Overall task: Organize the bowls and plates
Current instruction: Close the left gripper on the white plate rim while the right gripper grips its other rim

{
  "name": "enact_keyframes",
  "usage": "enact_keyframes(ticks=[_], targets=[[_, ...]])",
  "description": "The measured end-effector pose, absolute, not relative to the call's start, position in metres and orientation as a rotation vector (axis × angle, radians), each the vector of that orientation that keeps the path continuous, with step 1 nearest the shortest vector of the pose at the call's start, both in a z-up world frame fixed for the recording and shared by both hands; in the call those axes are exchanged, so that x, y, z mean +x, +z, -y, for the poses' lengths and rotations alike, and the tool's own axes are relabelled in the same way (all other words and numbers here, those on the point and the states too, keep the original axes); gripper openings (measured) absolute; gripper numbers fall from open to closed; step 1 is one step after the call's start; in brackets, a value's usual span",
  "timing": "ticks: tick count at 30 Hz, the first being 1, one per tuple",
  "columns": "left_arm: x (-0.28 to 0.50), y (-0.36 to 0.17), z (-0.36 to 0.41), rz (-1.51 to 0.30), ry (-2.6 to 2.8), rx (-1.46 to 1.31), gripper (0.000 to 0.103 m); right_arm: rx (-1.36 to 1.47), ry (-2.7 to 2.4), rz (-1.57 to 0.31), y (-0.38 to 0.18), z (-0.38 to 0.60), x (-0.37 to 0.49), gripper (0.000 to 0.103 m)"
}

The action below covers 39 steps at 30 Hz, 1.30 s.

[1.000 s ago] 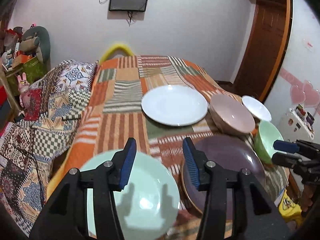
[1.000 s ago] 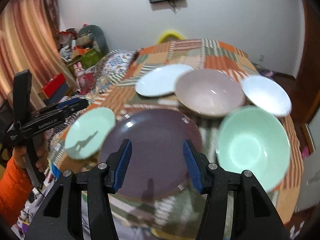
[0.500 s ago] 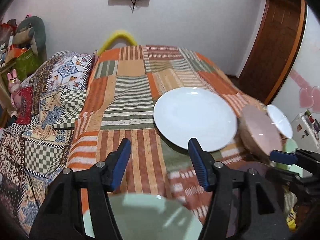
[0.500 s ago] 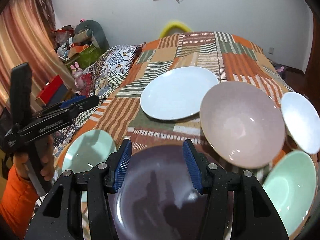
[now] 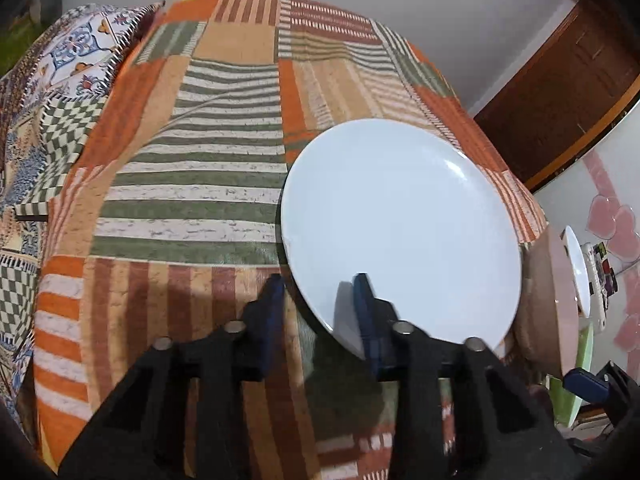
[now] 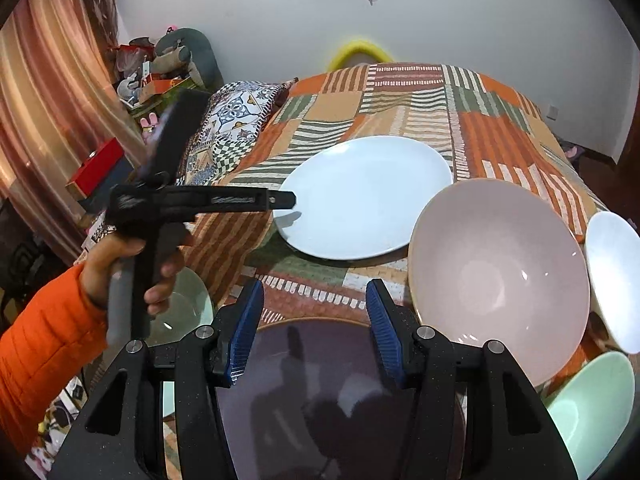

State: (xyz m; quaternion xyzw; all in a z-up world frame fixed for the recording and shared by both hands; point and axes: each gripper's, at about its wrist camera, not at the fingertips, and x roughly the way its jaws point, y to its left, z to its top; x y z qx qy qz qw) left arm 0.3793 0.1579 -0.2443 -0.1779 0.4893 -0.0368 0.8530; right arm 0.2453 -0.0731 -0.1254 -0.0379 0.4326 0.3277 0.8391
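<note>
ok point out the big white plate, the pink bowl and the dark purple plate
large round white plate (image 6: pixel 366 196), right wrist view, centre of its face
round pink bowl (image 6: pixel 496 276), right wrist view, inner bottom
round dark purple plate (image 6: pixel 320 360), right wrist view, bare surface between the fingers

Counting it up on the patchwork blanket (image 6: pixel 404 112): three plates, white (image 6: pixel 366 196), dark purple (image 6: pixel 320 392), pale green (image 6: pixel 182 308). Three bowls too: pink (image 6: pixel 500 276), white (image 6: pixel 616 280), mint green (image 6: pixel 592 404). Plus two grippers.
</note>
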Motion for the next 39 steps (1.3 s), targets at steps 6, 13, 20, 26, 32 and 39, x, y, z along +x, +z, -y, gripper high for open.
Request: enact_keyframes(ticks=[6,13,20,26,32,39], targets=[[0.380,-0.244,-0.158,-1.003,-0.077,-0.369,0.022,-0.090,0.685,-0.915,-0.129,0.073,0.249,0.050],[0.366,-0.235,-0.162,-0.974,-0.086,-0.390,0.017,-0.106,0.662,-0.925,-0.133,0.074,0.252,0.050],[0.344,-0.225,-0.170,-0.962,-0.066,-0.381,0.016,-0.113,0.650,-0.929,-0.132,0.074,0.255,0.050],[0.325,-0.224,-0.193,-0.972,-0.028,-0.376,0.016,-0.105,0.662,-0.952,-0.134,0.068,0.259,0.050],[0.315,-0.228,-0.210,-1.011,-0.003,-0.377,0.016,-0.110,0.664,-0.973,-0.137,0.059,0.267,0.050],[0.317,-0.233,-0.211,-1.015,-0.004,-0.371,0.017,-0.138,0.652,-0.990,-0.142,0.038,0.282,0.050]])
